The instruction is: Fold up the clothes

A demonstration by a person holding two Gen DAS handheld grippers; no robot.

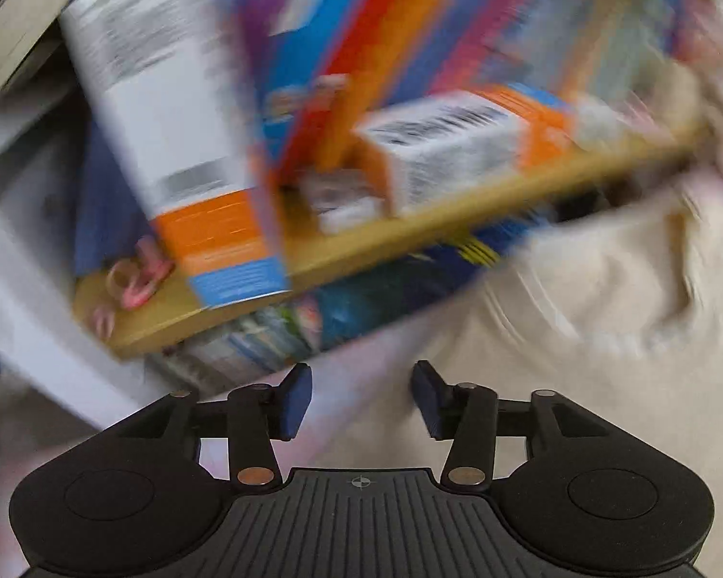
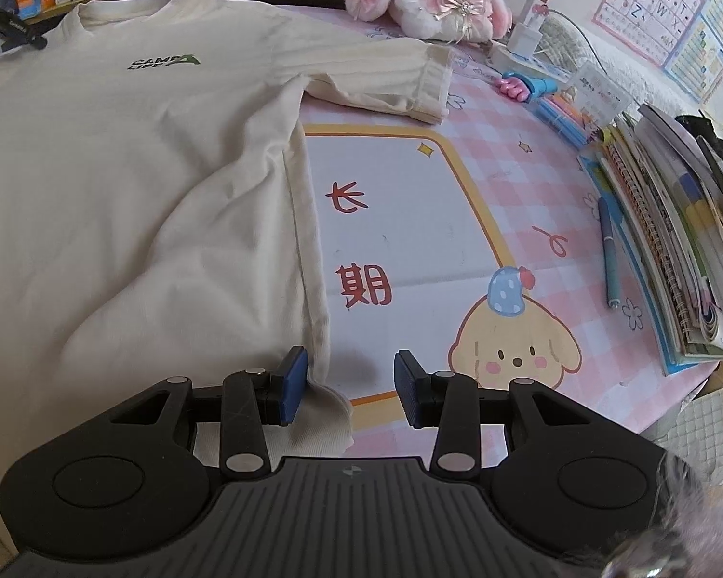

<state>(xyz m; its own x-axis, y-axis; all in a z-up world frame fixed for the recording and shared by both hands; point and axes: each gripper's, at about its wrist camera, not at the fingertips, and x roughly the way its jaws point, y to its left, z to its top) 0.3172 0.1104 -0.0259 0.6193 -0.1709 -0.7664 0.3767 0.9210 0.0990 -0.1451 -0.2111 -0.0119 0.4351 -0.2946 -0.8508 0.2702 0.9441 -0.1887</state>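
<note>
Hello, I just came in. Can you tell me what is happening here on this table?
A person holding a gripper in each hand is about to fold a cream T-shirt that lies spread flat on a pink cartoon mat. The right gripper sits at the shirt's bottom corner, jaws open, with the hem beside one finger but not pinched. The left gripper is also open and holds nothing; its view is blurred, facing a shelf of boxes beyond the shirt. No fold is made yet.
</note>
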